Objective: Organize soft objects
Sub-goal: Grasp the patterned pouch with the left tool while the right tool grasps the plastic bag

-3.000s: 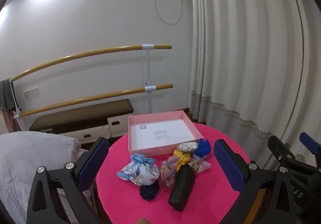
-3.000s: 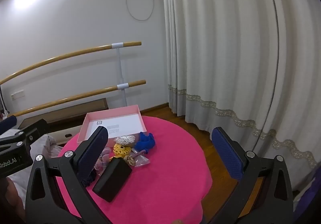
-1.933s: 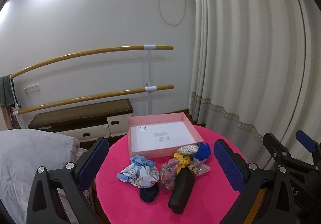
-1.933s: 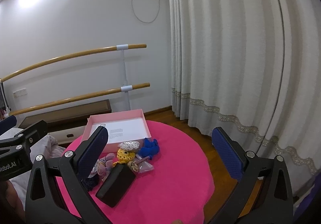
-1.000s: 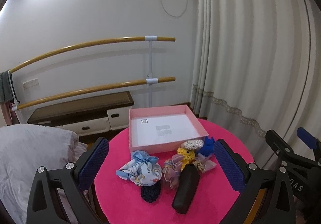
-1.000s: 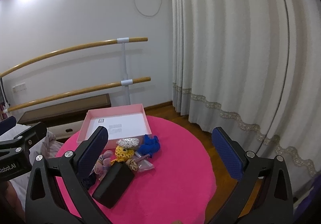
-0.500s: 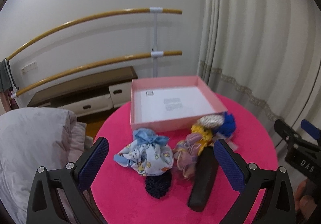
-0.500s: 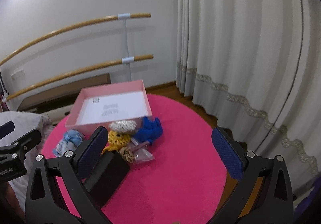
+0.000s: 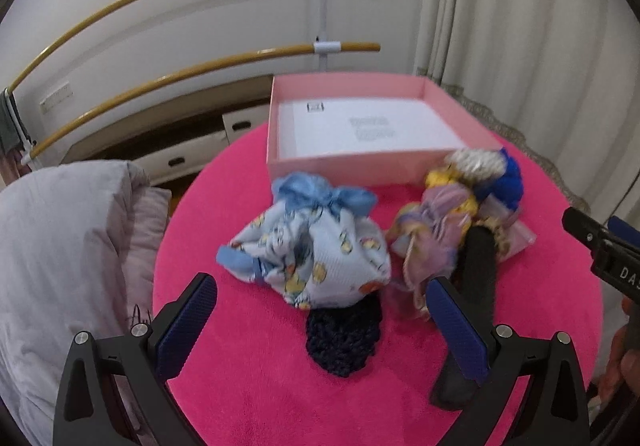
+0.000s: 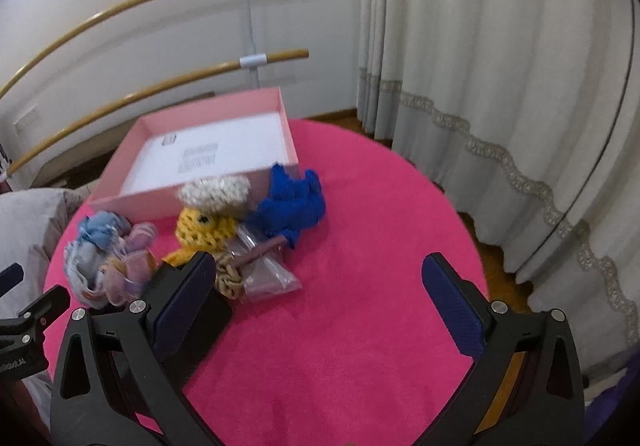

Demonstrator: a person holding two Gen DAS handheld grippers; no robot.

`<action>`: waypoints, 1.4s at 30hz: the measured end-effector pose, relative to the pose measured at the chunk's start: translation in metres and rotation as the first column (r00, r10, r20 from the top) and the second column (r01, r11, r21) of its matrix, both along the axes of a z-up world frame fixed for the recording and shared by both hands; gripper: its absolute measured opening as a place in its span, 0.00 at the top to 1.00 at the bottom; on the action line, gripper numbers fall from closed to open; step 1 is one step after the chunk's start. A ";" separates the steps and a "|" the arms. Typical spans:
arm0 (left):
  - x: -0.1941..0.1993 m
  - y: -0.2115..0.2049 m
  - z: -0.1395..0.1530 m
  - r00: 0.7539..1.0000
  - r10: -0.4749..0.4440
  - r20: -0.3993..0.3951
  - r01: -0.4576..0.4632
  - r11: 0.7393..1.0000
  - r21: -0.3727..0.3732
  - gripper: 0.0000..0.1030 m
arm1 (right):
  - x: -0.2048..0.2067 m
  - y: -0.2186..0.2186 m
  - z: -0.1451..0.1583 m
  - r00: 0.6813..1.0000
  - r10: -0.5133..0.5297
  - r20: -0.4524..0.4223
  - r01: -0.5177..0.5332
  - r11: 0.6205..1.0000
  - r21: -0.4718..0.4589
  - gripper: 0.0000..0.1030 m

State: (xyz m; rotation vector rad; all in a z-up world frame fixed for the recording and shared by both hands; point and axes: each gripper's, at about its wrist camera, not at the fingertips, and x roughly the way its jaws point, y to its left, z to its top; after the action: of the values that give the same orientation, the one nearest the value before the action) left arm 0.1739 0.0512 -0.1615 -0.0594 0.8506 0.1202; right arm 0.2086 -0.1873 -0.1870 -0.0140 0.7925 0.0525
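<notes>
Round pink table [image 9: 248,386], carrying a pink box [image 9: 360,162] at its far side, with the soft objects heaped just in front of it: light-blue patterned drawstring pouch [image 9: 316,250], dark navy crocheted piece [image 9: 342,338] touching the pouch's near edge, lilac scrunchie [image 9: 432,238], yellow crocheted piece [image 10: 208,232], cream crocheted piece [image 10: 216,188], blue crocheted piece [image 10: 292,208], clear plastic bag [image 10: 266,274], black case [image 9: 472,306]. Left gripper [image 9: 320,326] above the pouch and navy piece, jaws spread wide and empty. Right gripper [image 10: 316,302] over bare tabletop right of the pile, jaws likewise wide and empty.

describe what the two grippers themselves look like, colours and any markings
Both the left gripper and right gripper have black angular frames with silver screw heads and two fingers faced with dark blue textured pads. Each body carries partial white lettering, visible from the other's camera. No cables or sleeves are visible.
</notes>
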 end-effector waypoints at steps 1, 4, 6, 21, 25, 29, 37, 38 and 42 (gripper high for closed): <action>0.003 0.001 -0.007 1.000 0.004 -0.004 -0.004 1.000 0.001 0.00 | 0.001 0.000 -0.003 1.000 0.003 -0.010 -0.003 1.000 0.000 0.00; 0.014 0.005 -0.022 1.000 0.021 -0.022 -0.021 1.000 -0.003 0.00 | 0.007 0.003 -0.017 0.999 0.014 -0.040 -0.014 1.000 -0.006 0.00; 0.021 0.008 -0.028 0.999 0.031 -0.024 -0.032 0.999 -0.007 0.00 | 0.010 0.005 -0.023 0.998 0.020 -0.057 -0.021 1.000 -0.008 0.00; 0.081 0.026 -0.061 0.998 0.047 -0.033 -0.046 0.999 0.022 0.00 | 0.046 0.020 -0.060 0.987 0.076 -0.142 -0.075 0.997 0.010 0.06; 0.098 0.030 -0.074 0.998 0.020 -0.061 -0.020 1.000 -0.004 0.03 | 0.058 0.023 -0.067 0.979 0.123 -0.164 -0.115 0.992 0.060 0.13; 0.108 0.035 -0.083 0.998 -0.004 -0.069 0.001 0.999 -0.043 0.12 | 0.061 0.024 -0.073 0.970 0.169 -0.175 -0.155 0.984 0.091 0.43; 0.110 0.040 -0.083 0.997 -0.016 -0.073 0.012 0.998 -0.054 0.17 | 0.055 0.003 -0.070 0.964 0.193 -0.181 -0.151 0.963 0.223 0.50; 0.107 0.037 -0.082 0.997 -0.016 -0.072 0.013 0.999 -0.050 0.18 | 0.057 0.004 -0.069 0.964 0.195 -0.178 -0.158 0.966 0.206 0.50; 0.101 0.030 -0.082 0.998 -0.031 -0.062 0.028 0.999 -0.046 0.24 | 0.057 0.016 -0.071 0.962 0.212 -0.172 -0.191 0.972 0.135 0.53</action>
State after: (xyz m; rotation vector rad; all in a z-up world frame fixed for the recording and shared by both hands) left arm 0.2749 0.0816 -0.2433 -0.0857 0.9167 0.0757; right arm 0.2657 -0.1718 -0.2585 0.0215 0.9714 0.2976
